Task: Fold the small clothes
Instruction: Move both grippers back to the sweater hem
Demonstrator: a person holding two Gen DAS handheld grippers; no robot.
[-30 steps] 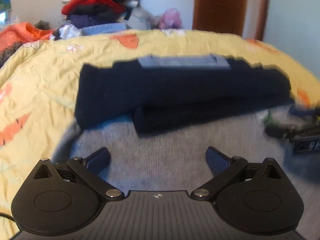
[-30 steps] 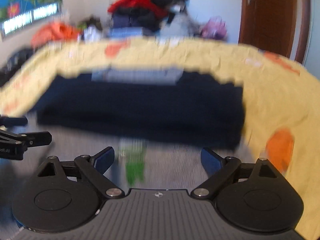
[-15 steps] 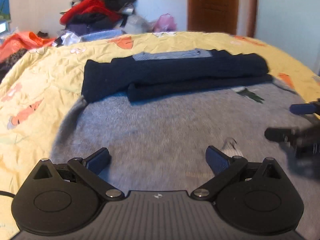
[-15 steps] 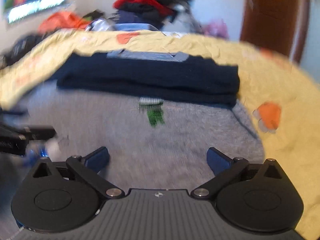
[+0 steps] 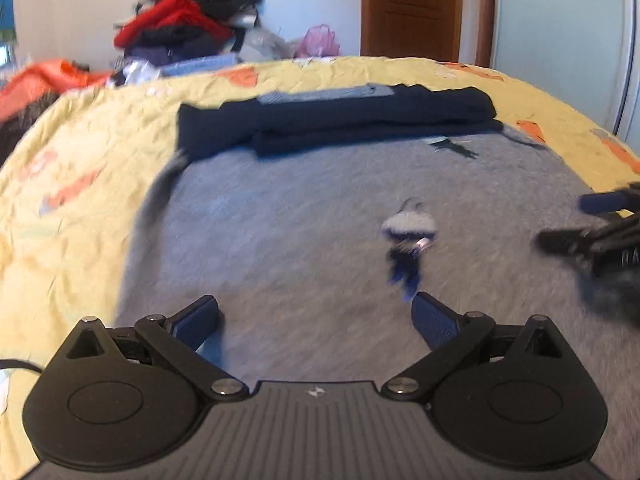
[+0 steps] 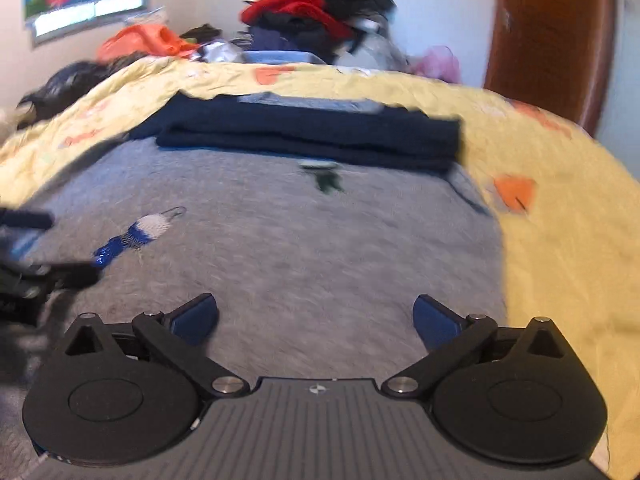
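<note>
Grey knit garment point(image 5: 304, 220) lies spread flat on the bed's yellow bedspread point(image 5: 80, 184), its far part folded over into a dark navy band point(image 5: 336, 120) across the top edge; a small blue-and-white tassel point(image 6: 132, 236) sits on the grey cloth. Step in hand looks like the gap between folds: one fold done, both tools over the near part of the garment, nothing gripped. Left hand-held gripper point(image 5: 316, 320) is released, jaws spread wide, only cloth below them. Right hand-held gripper point(image 6: 316, 318) is likewise released and empty, and shows at the right edge of the left view point(image 5: 592, 232). Next move likely calls for dropping to the near hem or side edges, pinching one layer at each side, and carrying it toward the navy band without dragging the fold askew. Versus a second ago: both cameras have pulled back across the bed, the navy band reads smaller and farther, more grey cloth shows, the tassel has come into view, and the right jaws are slightly wider.
</note>
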